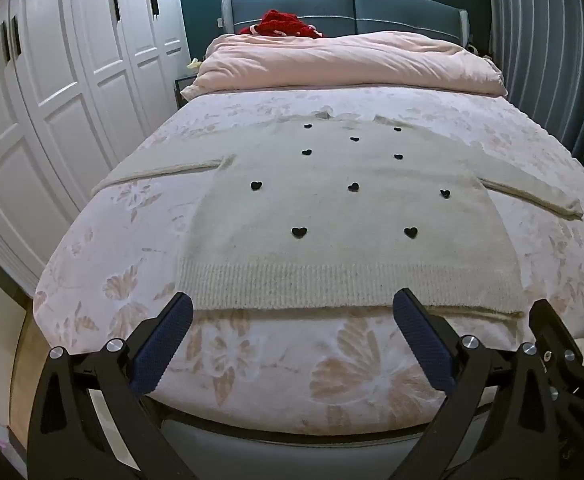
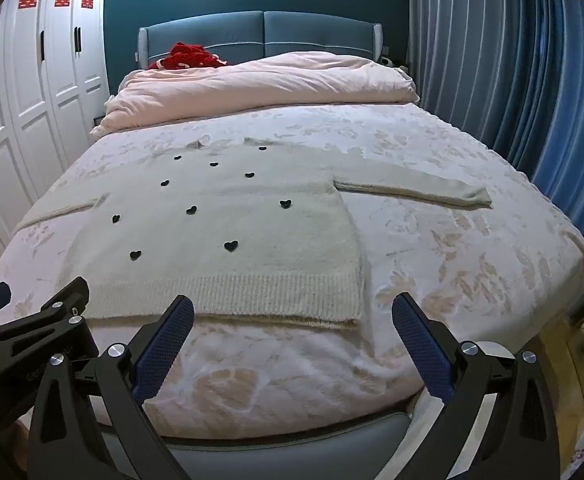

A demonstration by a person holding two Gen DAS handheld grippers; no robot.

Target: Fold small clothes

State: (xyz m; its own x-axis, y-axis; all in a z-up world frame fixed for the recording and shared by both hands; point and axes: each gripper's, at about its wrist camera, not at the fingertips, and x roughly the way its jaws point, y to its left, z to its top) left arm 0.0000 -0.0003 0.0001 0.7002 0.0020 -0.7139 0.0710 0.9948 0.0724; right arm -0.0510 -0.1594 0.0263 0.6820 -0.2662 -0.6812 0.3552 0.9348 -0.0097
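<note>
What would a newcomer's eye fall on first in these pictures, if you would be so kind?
First the cream sweater dotted with black hearts, spread flat in the middle of the floral bedspread, sleeves out to both sides. Next the open left gripper and open right gripper, poised near its ribbed hem. Then the red garment behind the pink duvet.

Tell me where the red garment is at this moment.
The red garment lies at the far end of the bed, left of centre in both wrist views, behind the rolled pink duvet and against the blue headboard.
</note>
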